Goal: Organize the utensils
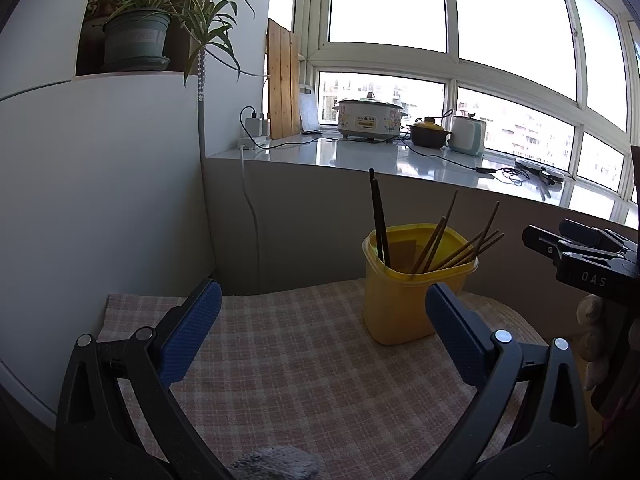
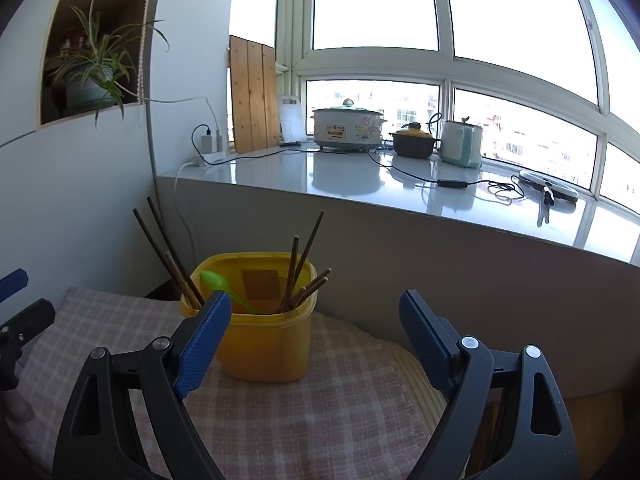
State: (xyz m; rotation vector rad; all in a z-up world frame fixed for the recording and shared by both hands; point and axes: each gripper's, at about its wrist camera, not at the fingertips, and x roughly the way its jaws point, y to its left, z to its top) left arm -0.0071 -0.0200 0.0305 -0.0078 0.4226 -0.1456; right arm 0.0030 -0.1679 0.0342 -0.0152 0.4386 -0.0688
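A yellow plastic container [image 1: 404, 304] stands on a pink checked cloth [image 1: 304, 364]. It holds several wooden chopsticks [image 1: 460, 246] and two dark chopsticks [image 1: 378, 220]. In the right wrist view the container [image 2: 264, 344] also holds a green spoon [image 2: 224, 286] among the chopsticks [image 2: 300, 276]. My left gripper [image 1: 322, 312] is open and empty, left of the container. My right gripper [image 2: 316, 320] is open and empty, just in front of the container. The right gripper also shows at the right edge of the left wrist view [image 1: 588, 256].
A grey wall and a white windowsill counter [image 2: 360, 184] rise behind the cloth, with a cooker [image 2: 348, 128], a dark pot [image 2: 414, 142], a kettle [image 2: 460, 144] and cables. A wooden board [image 2: 254, 98] leans at the window. A potted plant [image 1: 136, 36] sits on a shelf at the left.
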